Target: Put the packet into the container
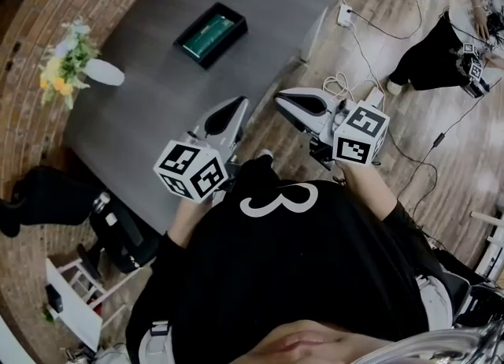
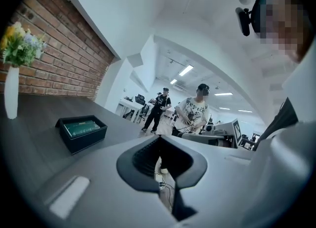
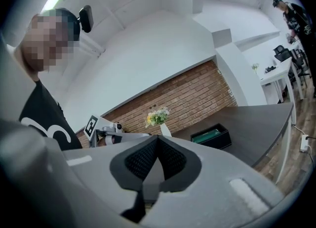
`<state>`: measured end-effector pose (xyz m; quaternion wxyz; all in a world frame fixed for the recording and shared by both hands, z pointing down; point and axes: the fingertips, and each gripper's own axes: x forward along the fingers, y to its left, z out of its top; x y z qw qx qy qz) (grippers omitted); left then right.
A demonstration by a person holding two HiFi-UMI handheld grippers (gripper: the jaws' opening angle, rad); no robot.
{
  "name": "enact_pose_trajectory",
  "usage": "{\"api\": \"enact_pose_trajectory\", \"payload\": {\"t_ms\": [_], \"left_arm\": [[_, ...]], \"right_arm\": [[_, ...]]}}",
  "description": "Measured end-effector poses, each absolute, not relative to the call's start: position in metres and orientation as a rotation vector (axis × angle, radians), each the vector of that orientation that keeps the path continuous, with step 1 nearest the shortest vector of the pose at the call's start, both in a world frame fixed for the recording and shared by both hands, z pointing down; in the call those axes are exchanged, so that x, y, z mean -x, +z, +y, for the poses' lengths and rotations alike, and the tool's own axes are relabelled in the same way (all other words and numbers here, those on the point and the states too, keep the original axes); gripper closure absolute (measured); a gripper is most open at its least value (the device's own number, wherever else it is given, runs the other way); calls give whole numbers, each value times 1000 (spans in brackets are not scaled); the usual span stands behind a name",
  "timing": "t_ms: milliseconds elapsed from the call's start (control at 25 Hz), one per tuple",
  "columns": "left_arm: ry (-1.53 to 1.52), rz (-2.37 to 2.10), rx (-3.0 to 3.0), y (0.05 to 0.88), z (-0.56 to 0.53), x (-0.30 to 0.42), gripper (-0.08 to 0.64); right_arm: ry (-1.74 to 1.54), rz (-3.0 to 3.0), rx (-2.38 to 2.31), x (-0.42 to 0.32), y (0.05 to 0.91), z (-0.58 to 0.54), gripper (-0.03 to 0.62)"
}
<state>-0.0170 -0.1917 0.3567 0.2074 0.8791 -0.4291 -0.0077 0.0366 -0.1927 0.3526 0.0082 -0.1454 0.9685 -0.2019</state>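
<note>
Green packet (image 1: 209, 34) lies flat inside the black container (image 1: 230, 44), which sits on the grey worktop (image 1: 150, 118) toward its far side, well apart from both grippers. A white vase (image 1: 104, 72) of flowers (image 1: 61, 59) stands near the worktop's left edge, by the brick wall (image 1: 31, 8). The left gripper (image 1: 236, 106) is held over the worktop's near edge; its own view shows the jaws closed together with nothing between them. The right gripper (image 1: 287, 101) hangs near the left one, just past the worktop's edge, over the wood floor (image 1: 394, 118). Its jaws are likewise closed and empty. Both grippers point roughly toward the container.
</note>
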Motion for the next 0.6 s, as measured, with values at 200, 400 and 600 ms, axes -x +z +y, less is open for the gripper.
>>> {"api": "enact_pose_trajectory", "payload": {"t_ms": [200,400,600], "left_arm": [[-26,-1213,-2464,351,-188,14,548],[-57,-1214,-2471,345,-184,13,548],[-36,-1226,-2490,344,-180,8,548]], "right_arm": [[-622,3029,453,-40,350,-187,591],[-599,3024,457,-43,346,-183,591],[-584,3009,478,-51,344,-179,591]]}}
